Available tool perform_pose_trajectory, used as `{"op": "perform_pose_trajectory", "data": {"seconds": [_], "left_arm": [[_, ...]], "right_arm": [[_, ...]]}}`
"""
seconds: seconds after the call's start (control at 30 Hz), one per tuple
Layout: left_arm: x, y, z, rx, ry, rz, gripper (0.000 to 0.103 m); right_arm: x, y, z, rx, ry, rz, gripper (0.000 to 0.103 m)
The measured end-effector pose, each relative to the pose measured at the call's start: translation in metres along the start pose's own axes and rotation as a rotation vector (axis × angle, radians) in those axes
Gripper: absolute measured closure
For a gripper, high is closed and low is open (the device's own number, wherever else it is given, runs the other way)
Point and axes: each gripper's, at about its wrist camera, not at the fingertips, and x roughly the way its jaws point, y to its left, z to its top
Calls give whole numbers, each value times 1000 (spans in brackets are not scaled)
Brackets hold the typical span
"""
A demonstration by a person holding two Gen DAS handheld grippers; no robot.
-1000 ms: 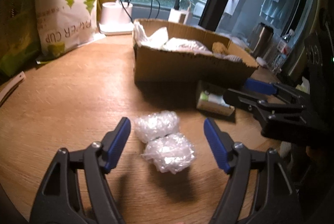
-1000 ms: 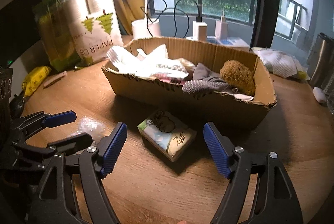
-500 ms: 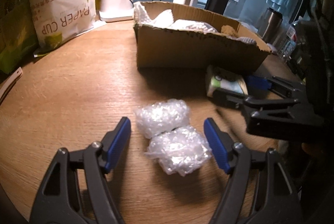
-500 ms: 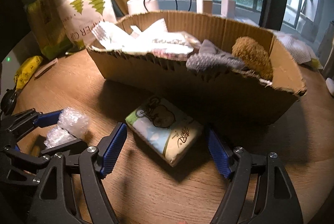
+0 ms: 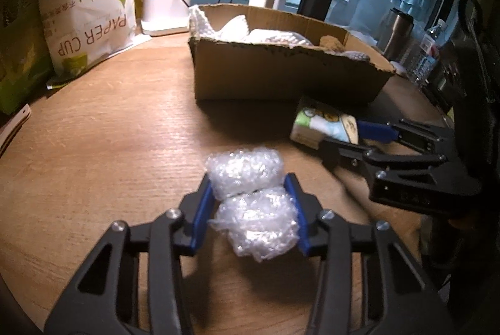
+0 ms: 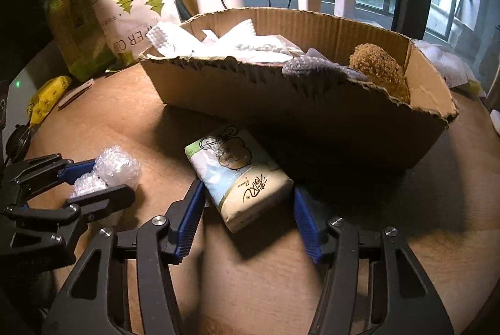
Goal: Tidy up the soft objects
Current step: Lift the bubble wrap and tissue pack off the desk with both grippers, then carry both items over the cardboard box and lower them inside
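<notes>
Bubble wrap (image 5: 253, 203), in two crumpled wads, lies on the surface (image 5: 109, 141) in front of the box (image 5: 281, 75). The left claw (image 5: 253, 210) has just been closing; its pads now touch both sides of the wads. The wrap looks very light, springy and slick, so it probably compresses and may squirm free; the hold is best taken across the middle, over both wads. To the right lies the tissue pack (image 6: 237, 175), soft but firmer. The right claw (image 6: 247, 216) has also been closing and straddles it, its pads not yet pressing. Take it across the short width.
</notes>
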Motion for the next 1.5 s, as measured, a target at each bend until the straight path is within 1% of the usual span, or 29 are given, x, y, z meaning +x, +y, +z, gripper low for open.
{"op": "perform_pose_trajectory", "data": {"seconds": [0.17,0.4,0.5,0.63,0.9,1.0,1.17,1.5], "left_arm": [[-11,-3,-5,6,-27,-7,58],[-21,-8,-7,-2,-44,-25,58],[-28,-11,-5,-4,-66,-46,58],[-38,-21,0,16,-94,-45,58],[-45,-42,7,54,-110,-49,58],[-48,-51,10,71,-121,-39,58],[-55,-66,20,93,-159,-32,58],[-65,-81,49,110,-232,-20,57]], "right_arm": [[-13,-1,-7,-1,-17,1,44],[-34,-6,-14,4,-49,-3,44],[-42,-8,-16,2,-59,-2,44],[-53,-8,-20,-7,-77,4,44],[-78,-20,-26,18,-131,9,44],[-87,-27,-28,27,-147,7,44],[-99,-39,-29,42,-170,4,44],[-115,-66,-23,73,-216,-1,44]]}}
